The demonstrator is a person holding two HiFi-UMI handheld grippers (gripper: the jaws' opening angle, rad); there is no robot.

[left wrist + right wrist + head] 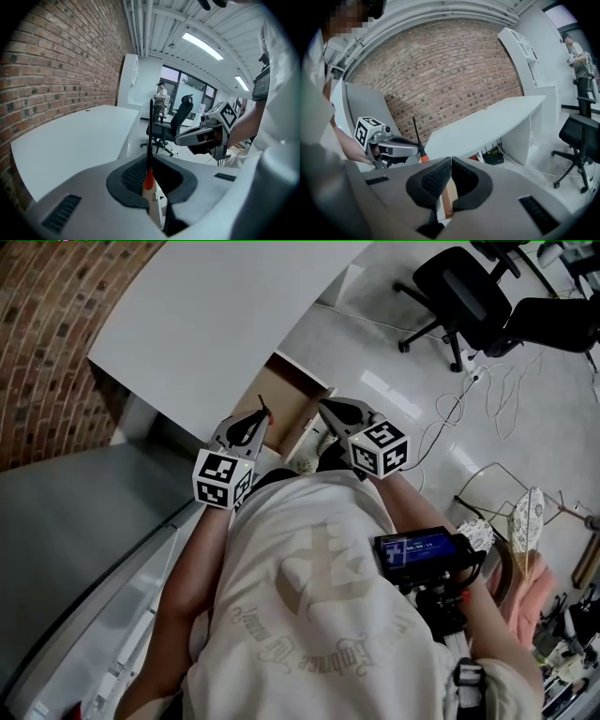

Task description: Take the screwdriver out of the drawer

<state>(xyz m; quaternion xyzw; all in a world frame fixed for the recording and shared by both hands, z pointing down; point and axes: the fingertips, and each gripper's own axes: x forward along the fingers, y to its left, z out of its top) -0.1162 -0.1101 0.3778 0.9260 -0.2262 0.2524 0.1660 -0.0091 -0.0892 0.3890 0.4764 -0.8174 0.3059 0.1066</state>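
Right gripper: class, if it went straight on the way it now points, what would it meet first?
Most likely the front edge of the white desk, just above the open drawer. The right gripper, jaws together and empty, points slightly down at it; depth is hard to judge.

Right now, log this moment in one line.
left gripper: shut on screwdriver | right gripper: shut, empty | drawer: open

On our right gripper (450, 161) the jaws meet with nothing between them. Below their gap we see a strip of drawer (449, 199). Left of the jaws, the left gripper (417, 149) clamps the screwdriver (416, 133), shaft upright. Beyond the jaws lies a desk (487, 124), backed by a brick wall (440, 70). A chair (581, 136) stands far right.
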